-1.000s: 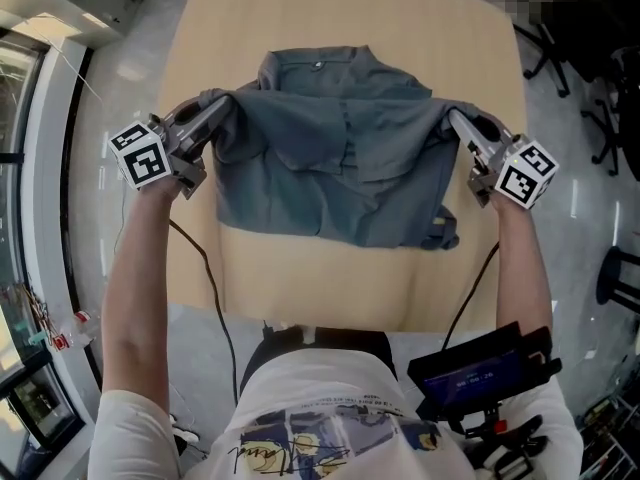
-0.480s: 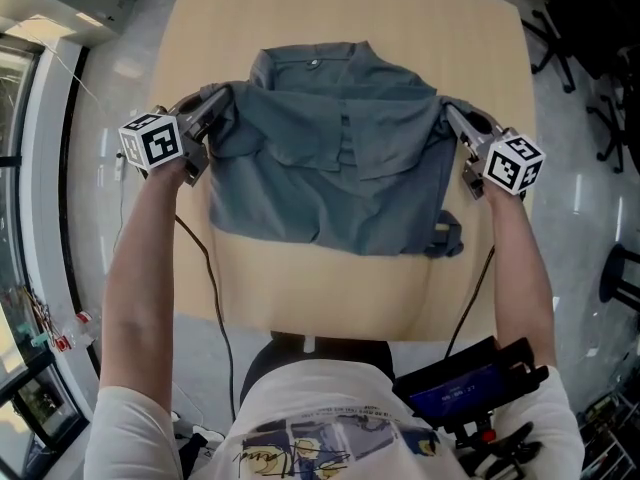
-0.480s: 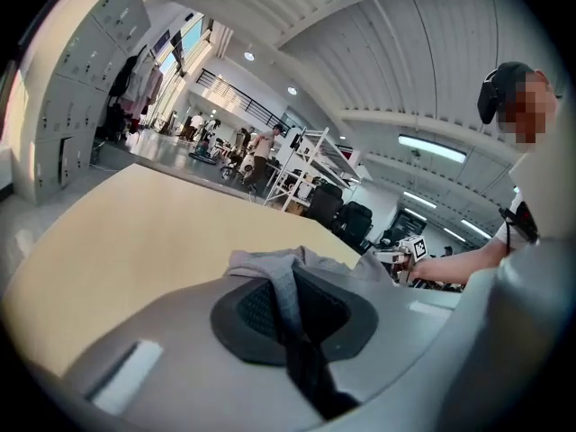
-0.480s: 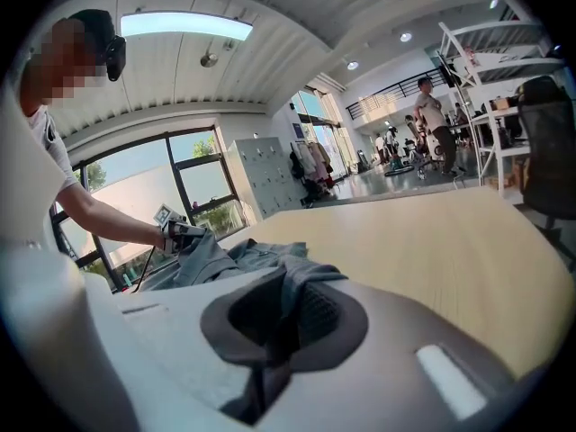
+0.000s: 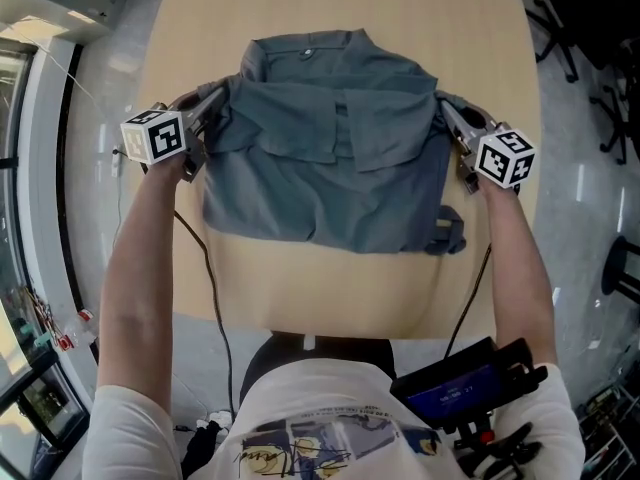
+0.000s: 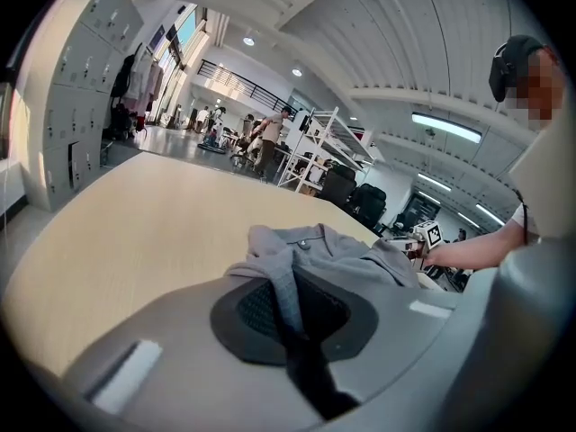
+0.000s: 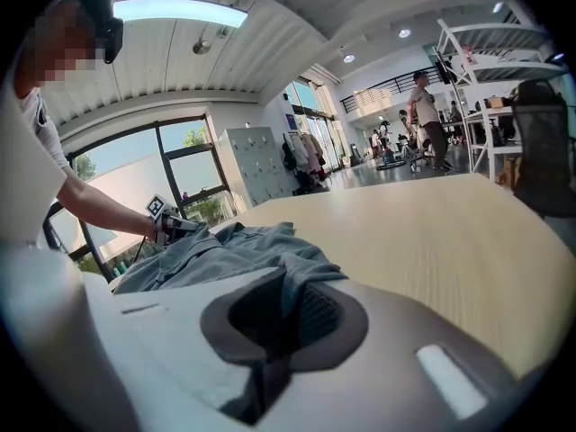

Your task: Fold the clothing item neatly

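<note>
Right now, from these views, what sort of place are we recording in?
Likely an open-plan lab or workshop hall: a wall of grey lockers, white shelving racks, black office chairs and people standing about, beyond the wooden table where the grey shirt lies.

Right gripper (image 7: 286, 318) seen along its own jaws, which are closed on a fold of the grey-blue garment (image 7: 225, 250). From the pinched fold the cloth runs away to the left in rumpled layers over the pale wooden table (image 7: 432, 232). At the garment's far left edge, the left gripper (image 7: 171, 224), with its marker cube, meets the cloth; a bare forearm (image 7: 99, 203) reaches to it from a white sleeve. Background: windows (image 7: 171, 174) at far left, grey lockers (image 7: 256, 165), a white shelving rack (image 7: 490, 70) at far right, a dark chair (image 7: 544, 142) beside the table, standing people (image 7: 423, 120), a ceiling light (image 7: 175, 12).
</note>
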Action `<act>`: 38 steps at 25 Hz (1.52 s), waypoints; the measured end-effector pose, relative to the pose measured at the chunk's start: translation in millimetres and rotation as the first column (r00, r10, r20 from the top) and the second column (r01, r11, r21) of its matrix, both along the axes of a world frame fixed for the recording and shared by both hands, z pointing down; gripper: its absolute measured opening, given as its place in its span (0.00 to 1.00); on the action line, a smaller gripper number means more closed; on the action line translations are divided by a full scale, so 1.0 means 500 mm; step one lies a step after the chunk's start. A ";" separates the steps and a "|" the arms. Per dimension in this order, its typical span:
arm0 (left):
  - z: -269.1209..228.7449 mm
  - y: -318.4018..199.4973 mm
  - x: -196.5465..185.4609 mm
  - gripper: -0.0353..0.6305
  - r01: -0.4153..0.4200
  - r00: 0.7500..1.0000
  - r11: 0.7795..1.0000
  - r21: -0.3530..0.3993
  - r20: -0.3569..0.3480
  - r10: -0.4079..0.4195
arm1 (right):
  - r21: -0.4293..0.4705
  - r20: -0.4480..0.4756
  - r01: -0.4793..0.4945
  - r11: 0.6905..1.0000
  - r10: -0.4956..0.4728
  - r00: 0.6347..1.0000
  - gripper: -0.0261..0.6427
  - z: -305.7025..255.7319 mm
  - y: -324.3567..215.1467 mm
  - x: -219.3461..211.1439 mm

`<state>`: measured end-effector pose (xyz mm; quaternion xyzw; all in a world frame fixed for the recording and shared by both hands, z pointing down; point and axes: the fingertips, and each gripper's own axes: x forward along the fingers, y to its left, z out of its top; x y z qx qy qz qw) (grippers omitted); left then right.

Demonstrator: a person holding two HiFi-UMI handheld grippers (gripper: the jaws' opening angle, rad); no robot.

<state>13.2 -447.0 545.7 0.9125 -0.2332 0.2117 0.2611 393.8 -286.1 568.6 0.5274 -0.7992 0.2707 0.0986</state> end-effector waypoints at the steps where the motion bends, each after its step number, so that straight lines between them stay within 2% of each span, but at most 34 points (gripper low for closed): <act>1: 0.003 0.000 0.000 0.07 0.002 1.000 1.000 -0.004 0.000 -0.002 | 0.001 -0.006 -0.003 1.000 0.003 1.000 0.05 0.004 0.001 0.000; 7: 0.019 0.000 -0.008 0.08 0.022 1.000 1.000 -0.006 -0.008 -0.022 | 0.039 -0.012 -0.001 0.999 0.001 1.000 0.07 0.007 0.010 -0.009; 17: 0.012 0.003 -0.004 0.21 0.024 1.000 1.000 0.003 -0.007 -0.024 | 0.043 -0.036 0.006 0.999 -0.005 0.999 0.16 0.002 0.021 -0.003; 22: 0.009 0.006 -0.015 0.28 0.018 1.000 1.000 -0.009 -0.002 -0.018 | 0.039 -0.005 0.002 0.999 -0.002 1.000 0.23 -0.007 0.032 -0.001; 38: -0.034 0.036 -0.088 0.32 0.044 0.999 0.999 0.026 0.021 -0.045 | 0.014 -0.045 -0.057 0.998 0.057 0.997 0.25 -0.030 0.118 0.001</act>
